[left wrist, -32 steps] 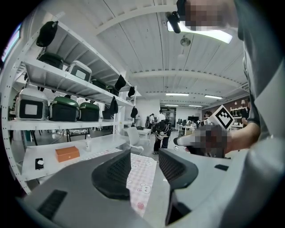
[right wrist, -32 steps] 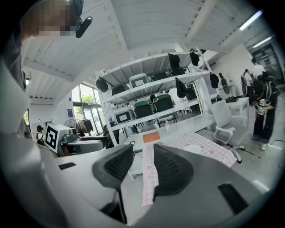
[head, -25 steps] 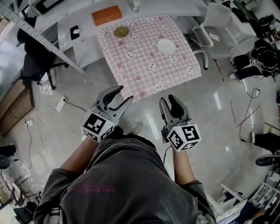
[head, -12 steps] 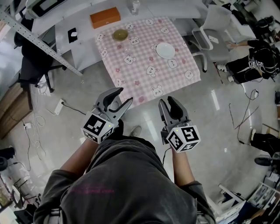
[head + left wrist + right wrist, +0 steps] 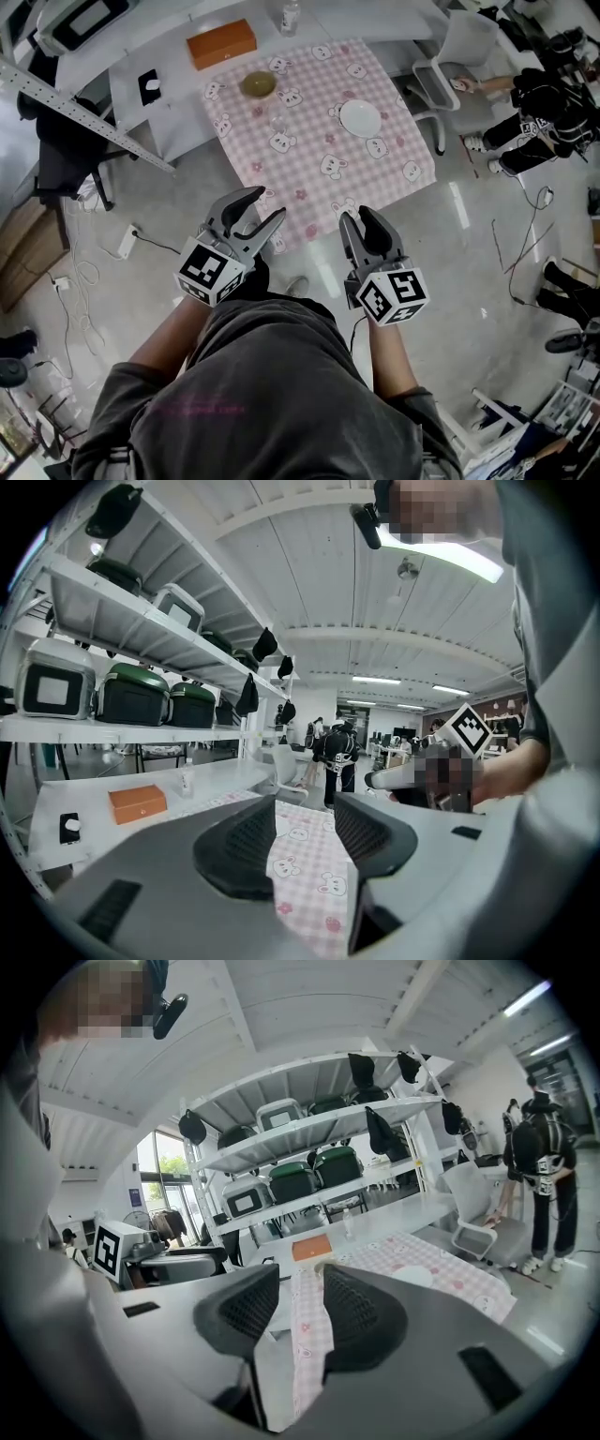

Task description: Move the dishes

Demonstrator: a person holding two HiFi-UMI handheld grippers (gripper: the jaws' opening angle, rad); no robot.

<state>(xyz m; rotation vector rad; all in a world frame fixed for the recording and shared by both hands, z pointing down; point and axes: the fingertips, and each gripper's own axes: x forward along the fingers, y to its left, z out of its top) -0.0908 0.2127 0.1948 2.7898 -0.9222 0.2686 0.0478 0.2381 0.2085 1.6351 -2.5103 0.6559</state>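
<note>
Dishes wait on the bench [image 5: 410, 142] in the upper middle of the head view, well apart from both of your grippers. One is a round white plate [image 5: 360, 118], smooth and shallow, toward the right side of the cloth. The other is a small round bowl [image 5: 258, 84], olive-brown, near the cloth's upper left corner. The cloth [image 5: 309, 141] is soft pink check printed with little white animal faces, and it hangs over the bench's near edge.

You hold the left gripper [image 5: 264, 206] low at centre left of the frame, over glossy grey floor. In the left gripper view its jaws stand apart, with only the cloth far off showing through the gap. Its ribbed dark pads [image 5: 246, 841] are set in smooth grey plastic.

Your right gripper [image 5: 359, 217] sits at centre right, level with the left. Its jaws are also parted, by a narrower gap, and clamp nothing. The same ribbed pads [image 5: 361, 1314] frame a strip of pink cloth.

Beyond the bench, at the top of the frame, a flat orange box [image 5: 221, 43] and a clear bottle [image 5: 290, 14] rest on a white counter [image 5: 183, 103]. A white moulded chair [image 5: 450, 56] stands at the bench's upper right.
</note>
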